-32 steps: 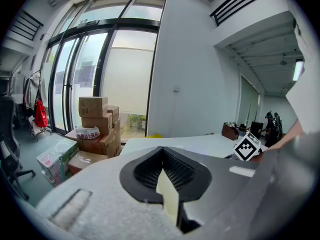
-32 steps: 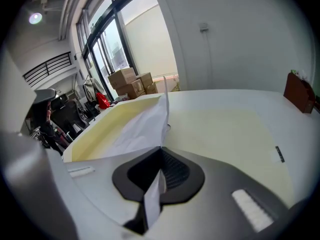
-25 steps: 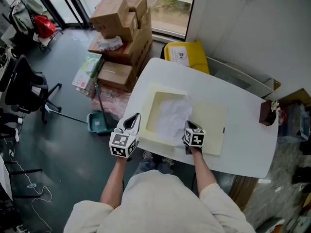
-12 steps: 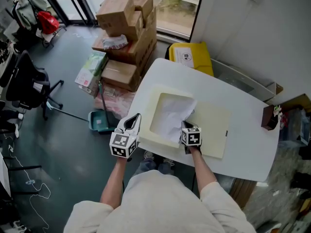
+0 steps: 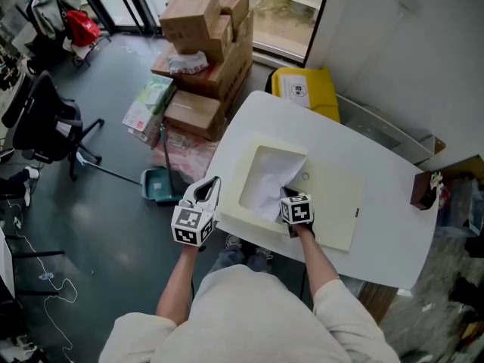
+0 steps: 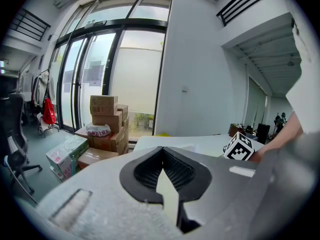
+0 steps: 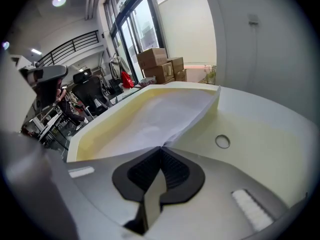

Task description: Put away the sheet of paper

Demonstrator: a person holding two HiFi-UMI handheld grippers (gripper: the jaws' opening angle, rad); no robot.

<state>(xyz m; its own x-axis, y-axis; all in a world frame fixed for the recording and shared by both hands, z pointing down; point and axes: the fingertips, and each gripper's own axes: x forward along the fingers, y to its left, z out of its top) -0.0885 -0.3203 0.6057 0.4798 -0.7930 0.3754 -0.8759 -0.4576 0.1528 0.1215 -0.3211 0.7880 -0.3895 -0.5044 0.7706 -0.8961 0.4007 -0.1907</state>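
Observation:
A white sheet of paper lies crumpled in the deep left half of an open cream box on the white table. My right gripper is at the box's near edge, shut on the paper's near corner. In the right gripper view the paper runs from the closed tips of the right gripper into the cream tray. My left gripper hangs off the table's left edge beside the box, shut and empty; the left gripper view shows the left gripper with its jaws together.
The box's flat lid lies open to the right, with a small ring on it. A brown object stands at the table's right edge. On the floor are stacked cardboard boxes, a yellow bin, a dustpan and an office chair.
My right gripper has shifted slightly left with the paper, drawing the sheet further over the tray. The left gripper has stayed in place.

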